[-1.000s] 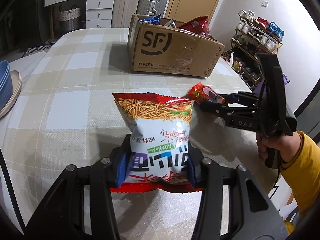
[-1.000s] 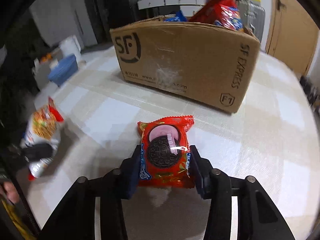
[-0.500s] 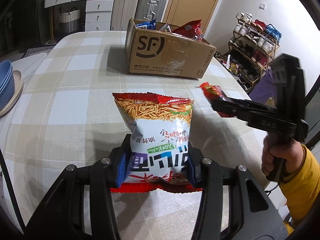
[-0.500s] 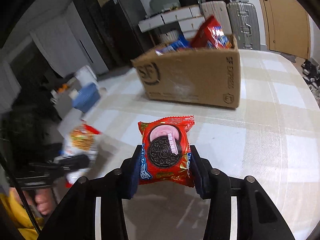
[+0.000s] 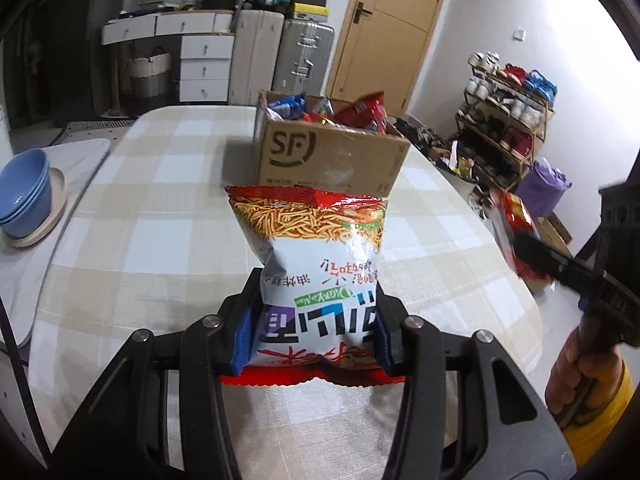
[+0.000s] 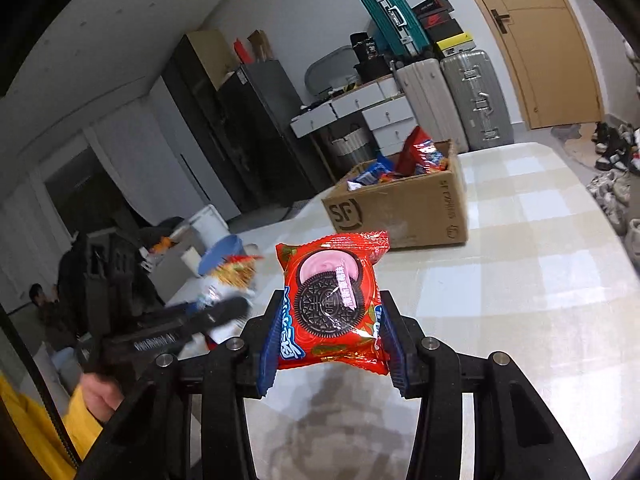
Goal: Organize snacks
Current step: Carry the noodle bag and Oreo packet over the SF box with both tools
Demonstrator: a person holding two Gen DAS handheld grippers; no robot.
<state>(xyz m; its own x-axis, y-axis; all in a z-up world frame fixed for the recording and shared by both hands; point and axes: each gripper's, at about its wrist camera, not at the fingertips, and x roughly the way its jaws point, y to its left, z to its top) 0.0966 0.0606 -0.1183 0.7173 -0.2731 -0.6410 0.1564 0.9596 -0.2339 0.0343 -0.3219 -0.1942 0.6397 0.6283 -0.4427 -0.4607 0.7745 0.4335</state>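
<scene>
Since the earlier frames both hand-held grippers have gone up from the desk (image 5: 132, 240) and back from the cardboard box (image 5: 328, 160), which now looks smaller and lower in both views. The cookie packet (image 6: 334, 304), which was lying on the checked cloth a second ago, now hangs in the air.

The left hand-held gripper (image 5: 316, 334) is closed on the lower part of the noodle snack bag (image 5: 316, 264); its blue pads (image 5: 243, 340) press the two sides, and the bag stands up above the jaws, its print upside down. The right hand-held gripper (image 6: 332, 350) is closed in the same way on the red cookie packet, held at both edges. In the left wrist view this packet is seen at the right, blurred, well above the desk.

The box stands open at the far part of the desk, and several packets (image 5: 360, 114) are already inside it, some standing above the rim. So I judge that a good part of the work is done. The two snacks in the jaws are not in the box yet; they are well apart from it. What seems to remain is to carry both over the rim and release them. No other loose snack shows on the cloth in these views, so these may be among the last.
</scene>
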